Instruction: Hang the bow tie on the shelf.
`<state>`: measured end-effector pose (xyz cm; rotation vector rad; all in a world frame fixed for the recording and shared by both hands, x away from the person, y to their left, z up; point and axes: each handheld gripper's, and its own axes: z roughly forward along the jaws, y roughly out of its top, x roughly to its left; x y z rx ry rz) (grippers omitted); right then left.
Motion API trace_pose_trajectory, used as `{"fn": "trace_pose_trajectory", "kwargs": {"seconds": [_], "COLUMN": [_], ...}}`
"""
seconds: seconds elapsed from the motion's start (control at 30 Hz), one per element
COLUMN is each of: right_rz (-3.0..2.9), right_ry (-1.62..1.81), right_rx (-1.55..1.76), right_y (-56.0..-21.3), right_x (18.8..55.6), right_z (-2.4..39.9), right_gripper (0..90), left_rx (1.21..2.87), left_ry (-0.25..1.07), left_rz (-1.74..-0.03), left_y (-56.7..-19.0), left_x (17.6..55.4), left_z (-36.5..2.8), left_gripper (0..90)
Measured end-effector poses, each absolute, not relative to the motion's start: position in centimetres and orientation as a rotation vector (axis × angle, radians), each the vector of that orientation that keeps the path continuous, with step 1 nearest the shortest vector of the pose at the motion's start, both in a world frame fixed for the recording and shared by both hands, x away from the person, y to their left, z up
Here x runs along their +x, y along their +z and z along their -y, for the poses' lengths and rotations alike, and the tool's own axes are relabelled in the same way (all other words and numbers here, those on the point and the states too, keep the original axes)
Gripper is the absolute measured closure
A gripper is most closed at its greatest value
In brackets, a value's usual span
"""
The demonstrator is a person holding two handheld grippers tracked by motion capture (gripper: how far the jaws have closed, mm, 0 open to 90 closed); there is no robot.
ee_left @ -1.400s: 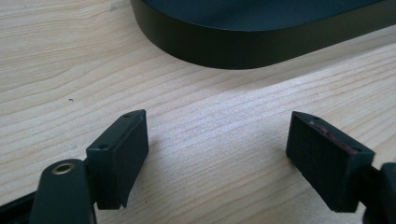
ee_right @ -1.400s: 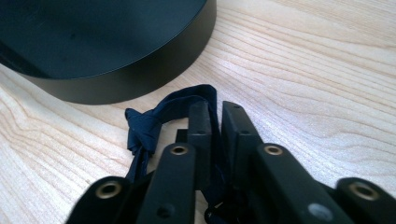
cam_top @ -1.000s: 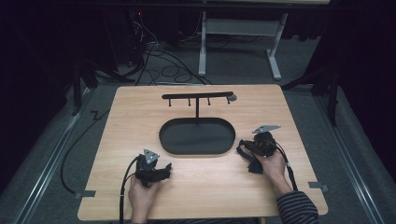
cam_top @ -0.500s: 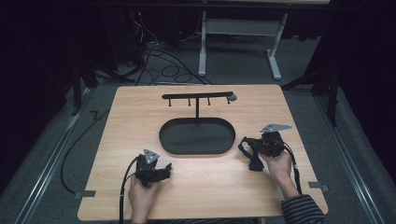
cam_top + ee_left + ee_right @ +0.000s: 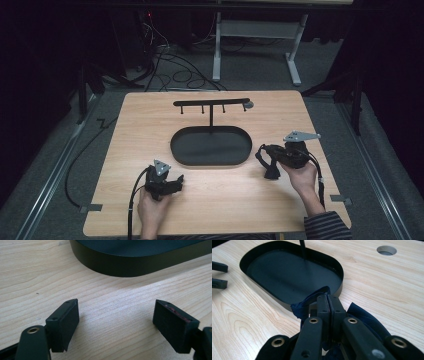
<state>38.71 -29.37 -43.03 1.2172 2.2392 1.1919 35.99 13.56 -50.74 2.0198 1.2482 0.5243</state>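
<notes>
Dark navy strip of cloth pinched in right gripper, jaws pressed together on it. Looks like soft woven fabric, deep blue, almost black in high view; folded and crumpled, a looped fold poking up at the jaw tips and a wider flap bulging out to the right of the jaws in right gripper view. One knotted or bunched end to the left of the jaws, just over the rim of the black oval tray. In high view, cloth dangling in a small loop below right gripper, off the wooden table, just beside the tray's right end. Exact length of cloth hard to tell, part hidden behind the jaws. Tray matte black, shallow wall, nothing seen inside; thin black post rising from its far edge to a crossbar with small hooks. Round hole in tabletop at top right of right gripper view. Left gripper low near the table's front edge, held in left hand, jaws spread wide with bare wood between them in left gripper view, tray wall ahead of it. Right hand gripping its tool from below right, striped sleeve at the bottom edge.
</notes>
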Motion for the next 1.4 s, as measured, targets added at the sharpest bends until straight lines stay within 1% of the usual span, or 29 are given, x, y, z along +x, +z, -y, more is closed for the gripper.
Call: {"fn": "trace_pose_trajectory", "kwargs": {"seconds": [0.33,1.4], "right_rz": [-2.213,-2.181], "right_ry": [1.228,1.301], "right_rx": [1.163,1.022], "right_y": [-41.4,-37.5], "right_x": [38.2,39.1], "right_z": [29.2,27.3], "right_gripper": [90.0,90.0], "left_rx": [2.02,2.02], "left_ry": [0.524,0.525], "left_rz": [-1.248,-1.248], "left_y": [-50.7,-50.7], "left_x": [36.0,36.0], "left_z": [-13.6,-13.6], "left_gripper": [21.6,21.6]}}
